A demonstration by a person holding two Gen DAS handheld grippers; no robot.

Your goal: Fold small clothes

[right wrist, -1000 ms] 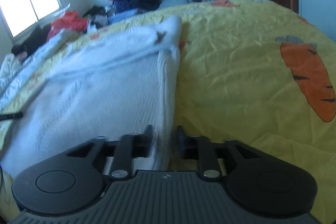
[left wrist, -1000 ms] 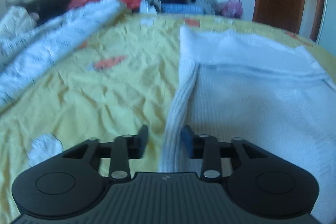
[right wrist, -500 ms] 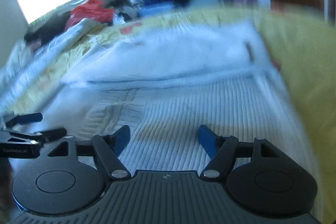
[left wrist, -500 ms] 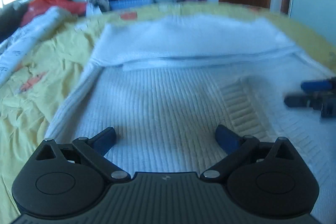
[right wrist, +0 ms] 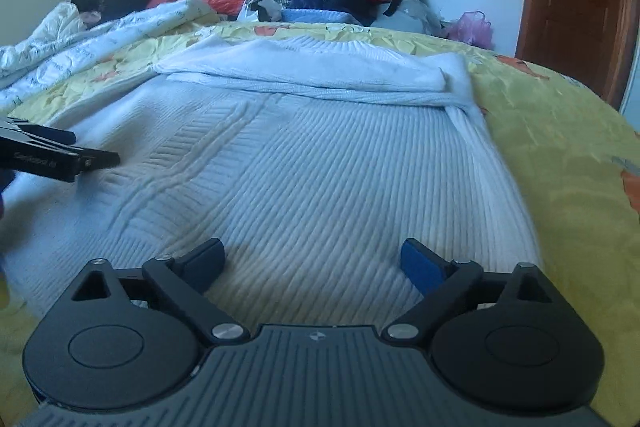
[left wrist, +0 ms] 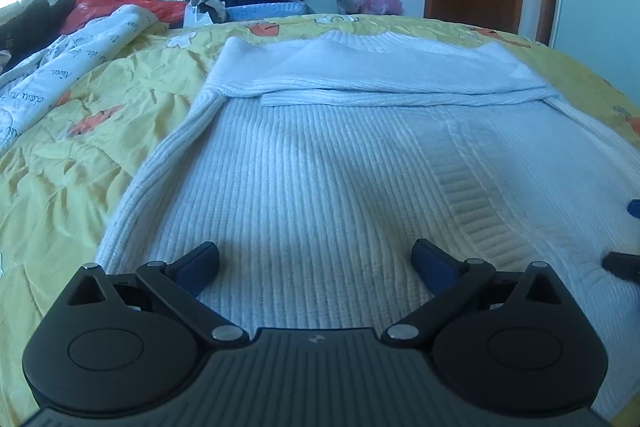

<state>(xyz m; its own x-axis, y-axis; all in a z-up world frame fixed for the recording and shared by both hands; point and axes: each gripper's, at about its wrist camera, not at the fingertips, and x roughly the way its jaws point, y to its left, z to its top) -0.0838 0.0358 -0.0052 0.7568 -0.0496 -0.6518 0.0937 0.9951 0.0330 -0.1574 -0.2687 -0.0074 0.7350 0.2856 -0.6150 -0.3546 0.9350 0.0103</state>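
Both the left tongs [left wrist: 316, 259] and right tongs [right wrist: 312, 259] have let go of the sweater's [left wrist: 340, 167] side edges and now gape wide, empty, over its near hem, ready for the next fold

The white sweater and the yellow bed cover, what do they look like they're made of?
White sweater: a thick, matte knit, probably cotton or wool; raised ribs and a cable panel show. Yellow bed cover: thin woven fabric, likely cotton, judging by fine creases and printed carrots.

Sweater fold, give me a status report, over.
Left gripper open, right gripper open, both empty over the hem. White sweater flat on yellow bedspread, sleeves folded across. Nothing in the way.
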